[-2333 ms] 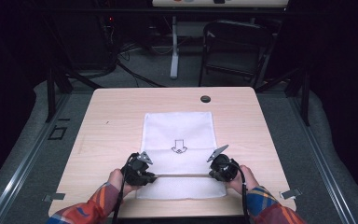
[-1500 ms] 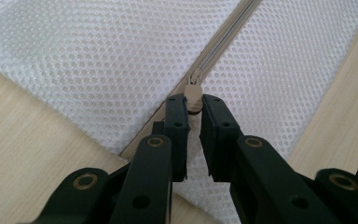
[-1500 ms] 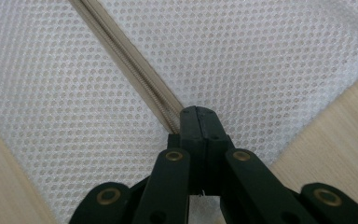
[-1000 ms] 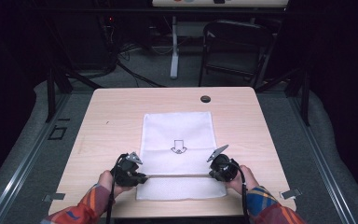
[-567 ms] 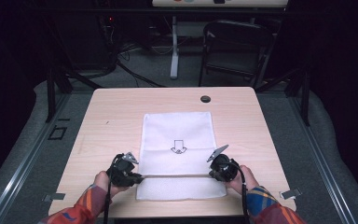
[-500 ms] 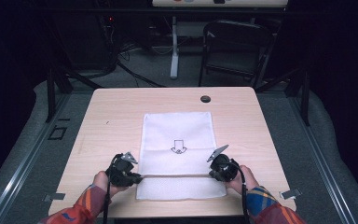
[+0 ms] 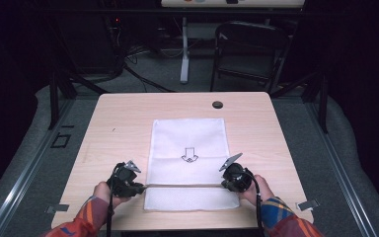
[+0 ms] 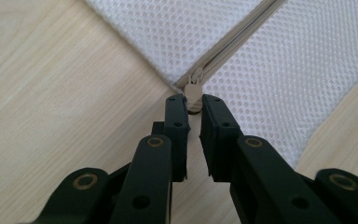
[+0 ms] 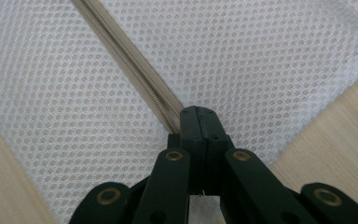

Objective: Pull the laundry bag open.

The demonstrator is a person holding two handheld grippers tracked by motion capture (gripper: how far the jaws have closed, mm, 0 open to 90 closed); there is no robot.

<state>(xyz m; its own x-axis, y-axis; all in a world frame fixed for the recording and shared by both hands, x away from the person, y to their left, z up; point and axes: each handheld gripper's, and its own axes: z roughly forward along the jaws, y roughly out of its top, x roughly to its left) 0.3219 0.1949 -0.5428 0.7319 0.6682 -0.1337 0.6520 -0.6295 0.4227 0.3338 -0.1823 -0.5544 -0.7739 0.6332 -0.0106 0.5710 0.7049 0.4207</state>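
On the left, the left hand-held gripper rests low on the pale wooden surface, right at the left edge of the white mesh bag. A person's hand in a striped orange and blue sleeve holds it. In the left gripper view, its two black jaws stand close together with a thin gap between them. The small tan zipper pull sits in that gap at the tips. The jaws are closed on the pull, which lies at the left end of the zipper, at the very corner of the bag.

The white mesh bag lies flat in the middle of the surface, nearer the person's side. A small black arrow drawing is printed on it. The long tan zipper runs straight across the bag from one hand-held gripper to the other, near the bag's bottom edge.

On the right, the right hand-held gripper sits at the right edge of the bag. Another hand in a striped sleeve holds it. In the right gripper view, its jaws are pressed tight together on the end of the zipper tape, pinching the bag there.

Far back on the surface, a small round dark hole shows near the edge.
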